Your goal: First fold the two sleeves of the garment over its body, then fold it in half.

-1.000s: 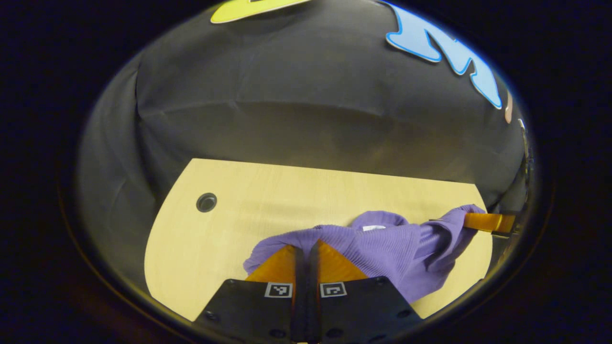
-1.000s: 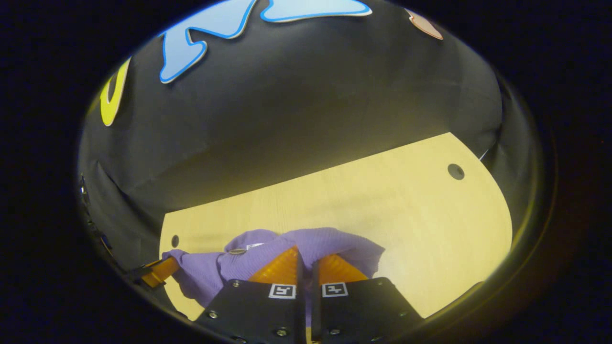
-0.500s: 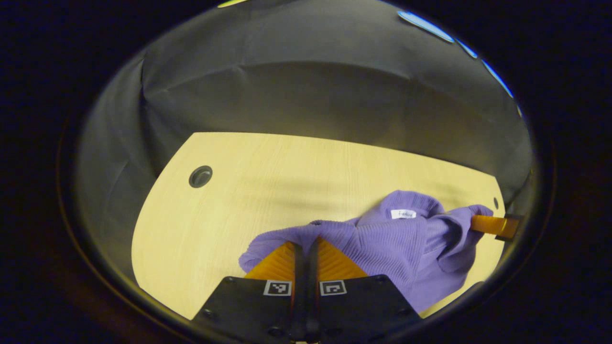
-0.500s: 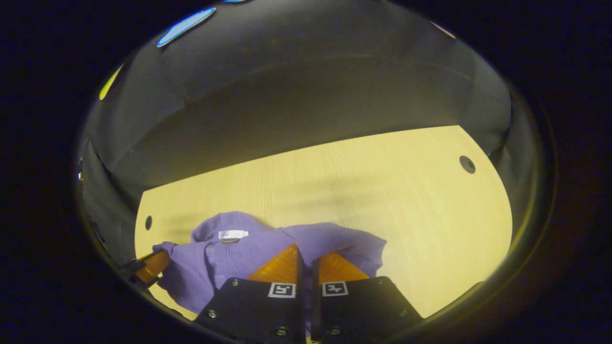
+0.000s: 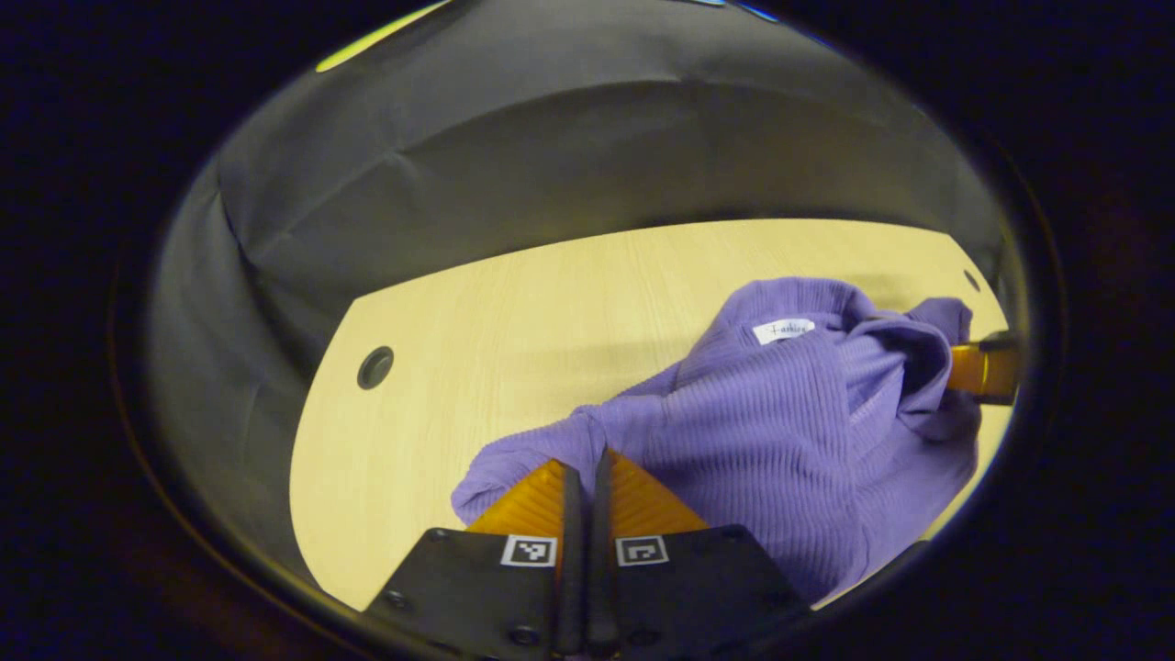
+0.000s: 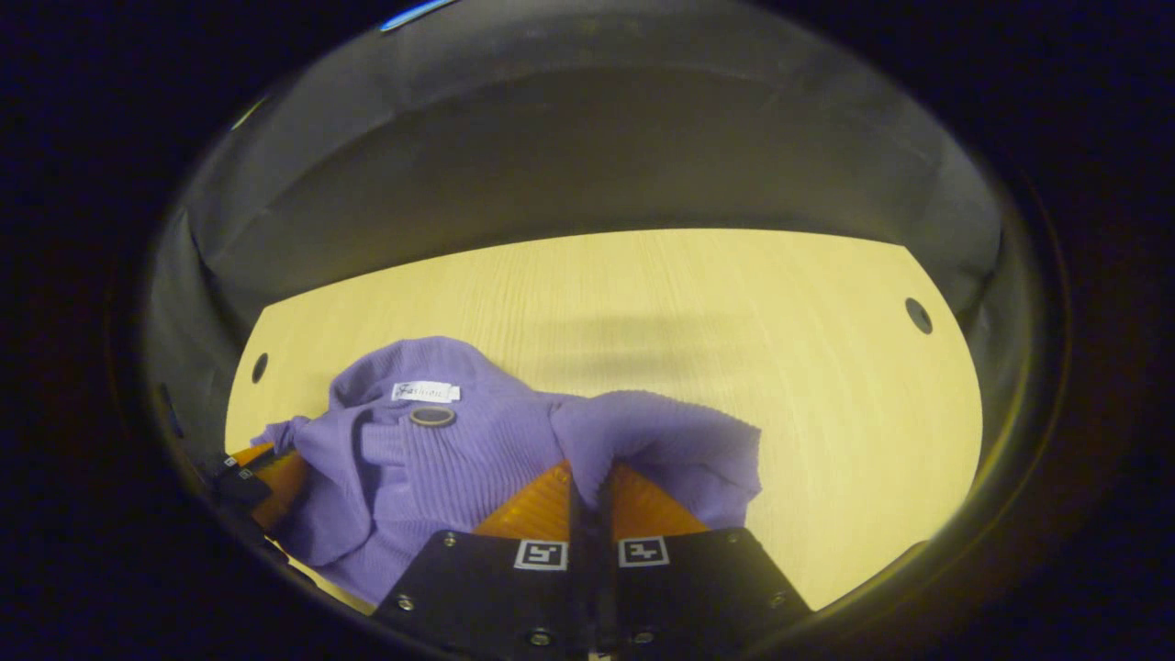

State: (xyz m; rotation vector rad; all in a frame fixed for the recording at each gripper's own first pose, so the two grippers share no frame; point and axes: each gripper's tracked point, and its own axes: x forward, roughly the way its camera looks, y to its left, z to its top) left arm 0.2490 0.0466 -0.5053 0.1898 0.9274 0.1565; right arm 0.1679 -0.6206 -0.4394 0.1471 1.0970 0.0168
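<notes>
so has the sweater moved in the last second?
Yes. In the right gripper view the sweater now spreads lower and wider over the table, with more collar visible.

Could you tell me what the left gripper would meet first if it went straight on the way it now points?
The left gripper is shut on the purple garment, so the cloth is already at its tips. Beyond that fold, it would probably reach the bare wooden table, though depth is hard to judge.

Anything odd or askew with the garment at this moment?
The purple garment is bunched and rumpled rather than spread flat on the table, pinched by the left gripper and the right gripper. No damage visible.
</notes>
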